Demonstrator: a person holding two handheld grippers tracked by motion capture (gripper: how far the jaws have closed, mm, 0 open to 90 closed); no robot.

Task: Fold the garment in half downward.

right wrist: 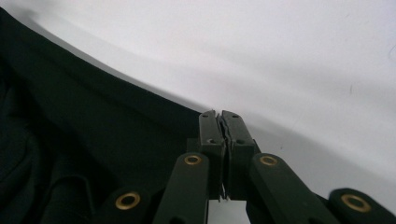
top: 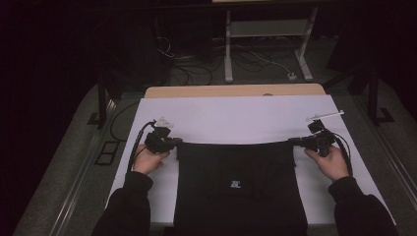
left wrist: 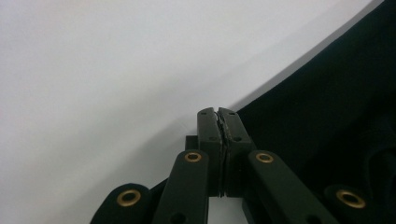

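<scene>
The black fabric garment, with a small white label on its middle, lies flat on the near half of the white sheet-covered rectangular table, its far edge stretched in a straight line between the two grippers. A bare strip of light wooden tabletop shows along the far edge beyond the sheet. The left gripper is at the garment's far left corner, jaws pressed together and pinching the cloth edge; in the left gripper view a thin fold of fabric sits between the pads. The right gripper pinches the far right corner the same way, jaws pressed tight on the cloth.
</scene>
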